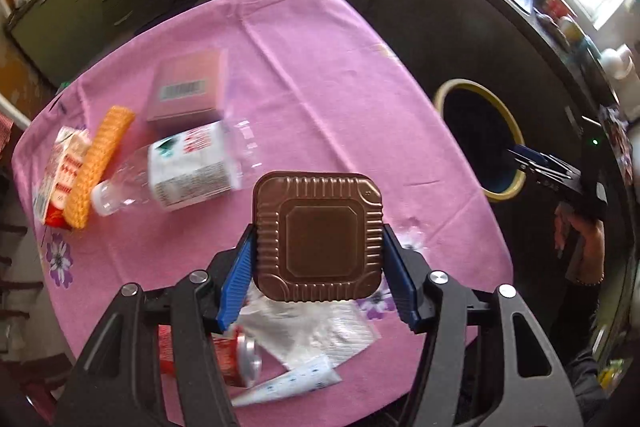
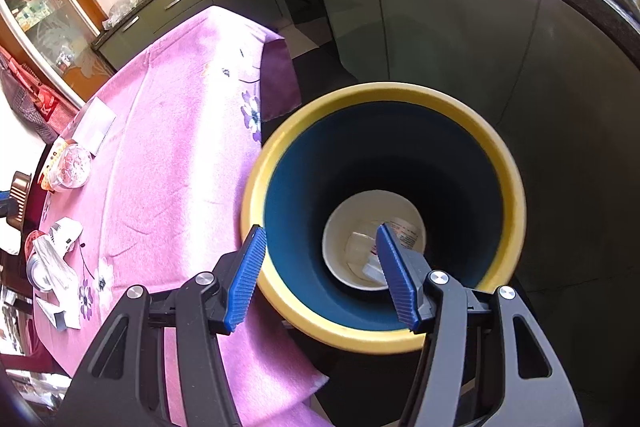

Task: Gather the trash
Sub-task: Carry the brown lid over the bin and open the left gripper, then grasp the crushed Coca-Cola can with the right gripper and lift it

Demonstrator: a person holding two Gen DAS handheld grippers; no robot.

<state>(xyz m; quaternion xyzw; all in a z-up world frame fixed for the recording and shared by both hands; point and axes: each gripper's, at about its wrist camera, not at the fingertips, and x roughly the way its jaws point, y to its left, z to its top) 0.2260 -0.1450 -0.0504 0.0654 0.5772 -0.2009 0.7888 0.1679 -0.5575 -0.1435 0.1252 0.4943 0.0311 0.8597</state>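
Left gripper [image 1: 318, 247] first: its jaws are about half open and clamped on a brown ribbed tin [image 1: 317, 235], one blue pad pressed on each side, bottom face toward the camera. The tin is up off the table [image 1: 328, 75] (pink cloth with purple flowers), hanging over the near edge. Nothing else touches it.

On the table, starting at the left edge: a red and white carton [image 1: 56, 179] with an orange waffle-textured piece [image 1: 100, 163] lying across it, then a clear bottle [image 1: 180, 171] on its side just beside that, cap end toward the left edge. A pink box [image 1: 188, 91] sits behind the bottle, further in. Down by the near edge, under the gripper, there's a red can [image 1: 236, 359], a crumpled clear wrapper [image 1: 316, 331] and a white tube [image 1: 292, 383].

Off the right edge of the table stands the bin [image 2: 384, 341], yellow rim, dark blue inside. It holds a white cup [image 2: 340, 223] with some paper bits in it (can't make out what exactly).

Right gripper [image 2: 322, 259]: jaws roughly half open, nothing between the pads, not touching anything. It hangs above the bin mouth, pointing down into it, left pad over the rim nearest the table, right pad over the cup. A hand [image 1: 584, 239] holds it.
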